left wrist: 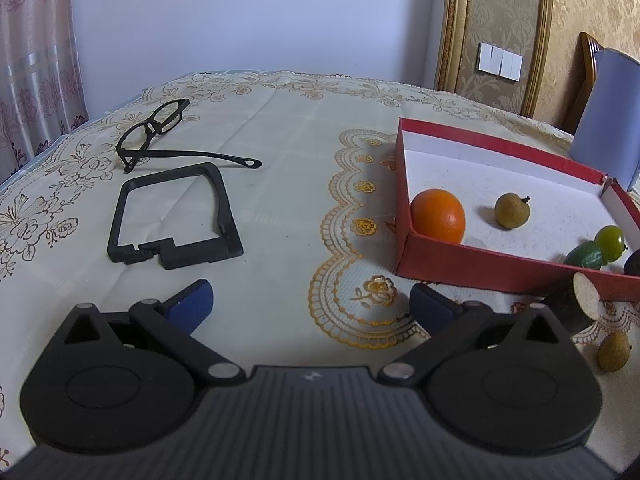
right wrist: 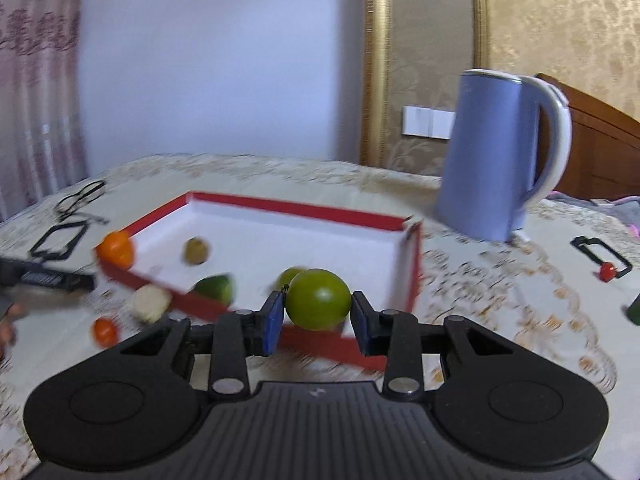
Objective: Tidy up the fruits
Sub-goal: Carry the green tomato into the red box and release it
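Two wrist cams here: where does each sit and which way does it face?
Left wrist: on the left gripper, angled down over the tablecloth; jaws open, empty; glasses ahead.
Right wrist: on the right gripper, facing the red box and blue kettle; pads clamp a green fruit; fingers at the left edge.
Shared: red box, orange, glasses.

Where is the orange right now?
In the left wrist view the orange sits inside the red box, in its near left corner, left of a brown longan.
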The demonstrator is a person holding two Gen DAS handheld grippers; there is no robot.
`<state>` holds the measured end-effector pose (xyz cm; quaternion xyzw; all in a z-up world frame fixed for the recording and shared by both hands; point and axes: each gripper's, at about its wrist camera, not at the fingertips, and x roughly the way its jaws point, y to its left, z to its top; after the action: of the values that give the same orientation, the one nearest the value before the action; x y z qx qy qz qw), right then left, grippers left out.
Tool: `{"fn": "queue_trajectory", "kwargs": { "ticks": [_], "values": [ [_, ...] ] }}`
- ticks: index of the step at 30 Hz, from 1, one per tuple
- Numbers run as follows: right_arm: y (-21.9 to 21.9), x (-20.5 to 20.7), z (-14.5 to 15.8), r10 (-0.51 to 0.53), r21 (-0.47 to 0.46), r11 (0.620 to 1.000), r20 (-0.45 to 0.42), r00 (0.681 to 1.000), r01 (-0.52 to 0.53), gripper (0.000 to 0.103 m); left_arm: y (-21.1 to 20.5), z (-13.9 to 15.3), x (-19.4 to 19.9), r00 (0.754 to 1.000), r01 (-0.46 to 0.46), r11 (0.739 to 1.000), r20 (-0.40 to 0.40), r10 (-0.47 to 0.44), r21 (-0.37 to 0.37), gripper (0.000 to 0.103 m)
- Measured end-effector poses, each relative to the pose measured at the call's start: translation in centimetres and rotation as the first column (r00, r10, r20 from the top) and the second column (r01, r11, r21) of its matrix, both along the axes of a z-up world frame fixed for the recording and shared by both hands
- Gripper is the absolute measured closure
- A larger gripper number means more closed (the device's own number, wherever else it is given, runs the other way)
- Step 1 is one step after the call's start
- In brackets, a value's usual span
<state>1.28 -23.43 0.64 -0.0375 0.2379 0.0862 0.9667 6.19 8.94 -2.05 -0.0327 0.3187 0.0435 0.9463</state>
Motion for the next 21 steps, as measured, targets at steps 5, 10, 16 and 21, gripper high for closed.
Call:
{"fn": "queue_trajectory", "kwargs": {
  "ticks": [5,10,16,21],
  "values": [
    [-0.8,3.4,-0.2,-0.054,-0.014,0.998,-0.016,0.998,0.053,0.067,-0.1,-0.1,0.0,1.000,0.000,1.000,-0.003,0.000,0.008,0.000],
    [-0.8,6.2,-1.2,-0.089,-0.005,0.996,-0.046,0.995,0.089,0.067,-0.1,-0.1,0.1,1.000,0.000,1.000,-0.005,0.000,0.012,0.000],
    [-0.7,9.0,-2.4,-0.134,-0.016,0.991,-0.094,0.986,0.133,0.067,-0.1,-0.1,0.1,1.000,0.000,1.000,-0.006,0.000,0.015,0.000],
    [-0.9,10.0,-3.3,-0.145,-0.029,0.989,-0.128,0.981,0.142,0.067,-0.1,-0.1,0.1,1.000,0.000,1.000,-0.007,0.000,0.017,0.000]
  ]
}}
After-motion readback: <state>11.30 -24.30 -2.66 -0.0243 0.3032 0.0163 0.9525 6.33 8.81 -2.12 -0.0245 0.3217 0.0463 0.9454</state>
